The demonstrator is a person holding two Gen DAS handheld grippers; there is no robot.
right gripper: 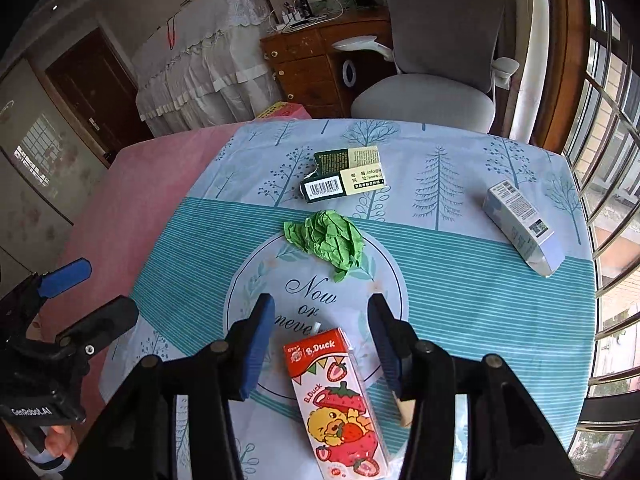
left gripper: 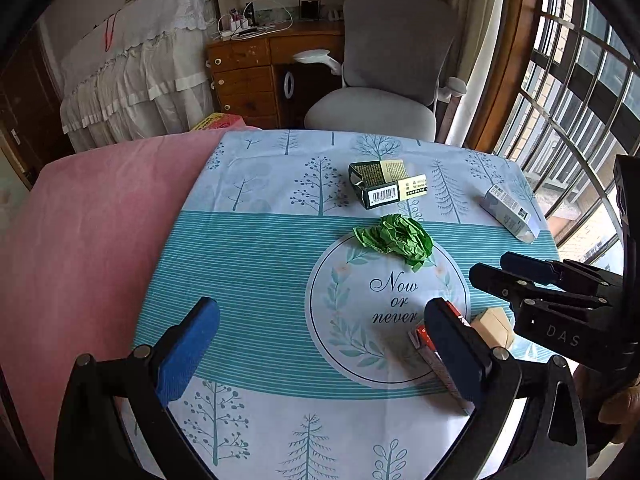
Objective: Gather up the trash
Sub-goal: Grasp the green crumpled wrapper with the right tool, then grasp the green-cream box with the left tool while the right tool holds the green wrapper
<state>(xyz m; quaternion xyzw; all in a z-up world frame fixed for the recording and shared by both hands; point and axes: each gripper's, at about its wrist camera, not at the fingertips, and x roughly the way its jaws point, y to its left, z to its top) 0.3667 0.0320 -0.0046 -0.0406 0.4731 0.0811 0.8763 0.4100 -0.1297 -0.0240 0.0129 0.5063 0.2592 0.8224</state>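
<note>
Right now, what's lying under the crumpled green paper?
Only the tablecloth shows around the green paper, which overlaps the printed circle's rim. Whatever sits directly beneath the wad is covered.

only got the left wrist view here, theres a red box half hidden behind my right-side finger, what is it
Observer: A strawberry drink carton printed "B.Duck", lying flat on the tablecloth.
Operator: is the right gripper on it
Observer: No. The right gripper is open, with the carton's top end between its fingers and gaps on both sides.
Operator: straw still in it
Observer: A short white straw sticks out of its top end.
Operator: and the tan thing next to it
Observer: The right wrist view shows only a sliver of that tan box behind a finger, so nothing more can be told.
</note>
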